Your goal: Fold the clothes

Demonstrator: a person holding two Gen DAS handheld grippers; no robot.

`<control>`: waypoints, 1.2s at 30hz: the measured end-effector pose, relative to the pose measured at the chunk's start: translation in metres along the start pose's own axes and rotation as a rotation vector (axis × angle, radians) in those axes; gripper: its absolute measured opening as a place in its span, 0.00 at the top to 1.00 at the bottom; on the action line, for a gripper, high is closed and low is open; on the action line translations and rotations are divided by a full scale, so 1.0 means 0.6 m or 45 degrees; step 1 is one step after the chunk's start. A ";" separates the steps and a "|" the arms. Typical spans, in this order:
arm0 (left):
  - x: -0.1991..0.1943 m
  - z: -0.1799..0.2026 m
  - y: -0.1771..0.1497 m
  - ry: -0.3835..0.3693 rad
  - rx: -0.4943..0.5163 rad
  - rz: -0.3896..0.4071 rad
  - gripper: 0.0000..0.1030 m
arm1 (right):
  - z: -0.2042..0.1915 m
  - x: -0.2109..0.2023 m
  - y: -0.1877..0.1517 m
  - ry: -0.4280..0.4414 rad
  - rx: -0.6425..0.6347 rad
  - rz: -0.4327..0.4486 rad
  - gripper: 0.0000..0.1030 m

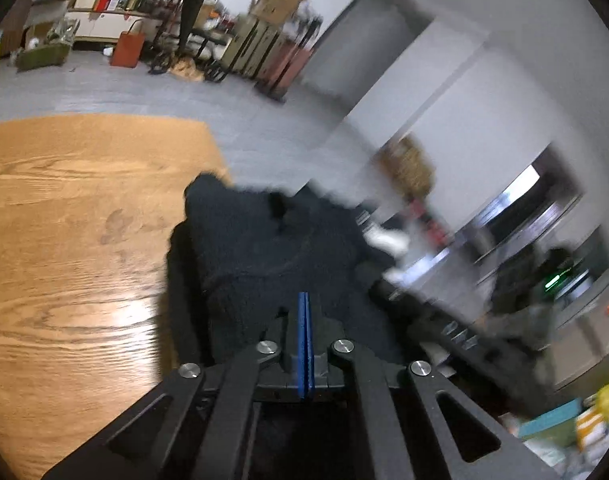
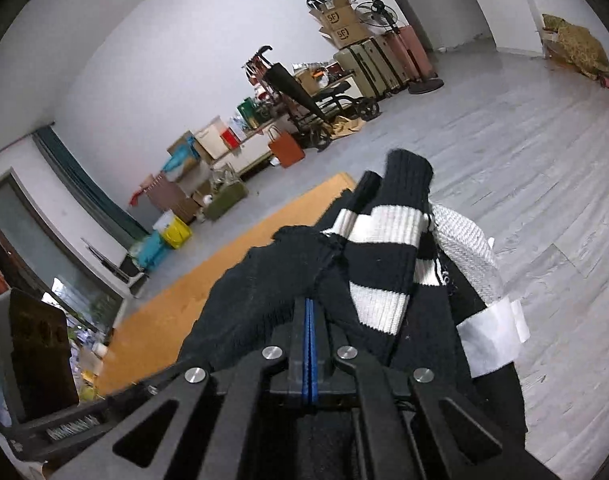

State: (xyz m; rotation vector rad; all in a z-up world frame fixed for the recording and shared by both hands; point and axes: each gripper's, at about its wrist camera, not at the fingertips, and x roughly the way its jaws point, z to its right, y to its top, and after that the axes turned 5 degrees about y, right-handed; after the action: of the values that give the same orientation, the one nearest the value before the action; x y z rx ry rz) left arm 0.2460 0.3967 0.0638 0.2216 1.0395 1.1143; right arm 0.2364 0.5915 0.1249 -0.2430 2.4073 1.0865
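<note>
A black knit sweater [image 1: 264, 248] with white stripes hangs bunched in the air past the right edge of the wooden table [image 1: 72, 240]. My left gripper [image 1: 305, 300] is shut on its dark fabric, the blue pads pressed together. In the right wrist view the same sweater [image 2: 380, 256] shows a black-and-white striped sleeve and a white label [image 2: 492, 332]. There my right gripper [image 2: 310, 306] is shut on a black fold. The sweater drapes over both grippers and hides their fingertips.
The table [image 2: 232, 264] lies to my left, with grey floor [image 2: 524, 152] beyond it. Suitcases [image 2: 380, 64], boxes, an orange bag [image 2: 286, 148] and a cart stand against the far wall. A dark speaker-like box [image 2: 36, 352] stands near left. The right side of the left wrist view is motion-blurred.
</note>
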 end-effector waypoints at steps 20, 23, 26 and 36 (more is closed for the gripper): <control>-0.072 0.050 -0.085 0.106 0.304 0.030 0.98 | -0.055 -0.137 -0.167 -0.271 -0.136 0.085 0.84; -0.093 0.062 -0.082 0.182 0.346 0.065 0.90 | -0.077 -0.166 -0.160 -0.268 -0.129 0.073 0.73; -0.114 0.073 -0.078 0.258 0.387 0.099 0.46 | -0.123 -0.221 -0.141 -0.299 -0.132 0.114 0.42; -0.236 0.123 -0.094 0.353 0.465 0.216 0.24 | -0.234 -0.329 -0.159 -0.367 -0.347 0.188 0.18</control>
State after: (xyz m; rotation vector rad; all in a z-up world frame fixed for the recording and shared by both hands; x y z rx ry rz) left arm 0.3312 0.2788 0.1497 0.4630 1.4942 1.1211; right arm 0.3910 0.4161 0.2402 0.0049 2.0461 1.4129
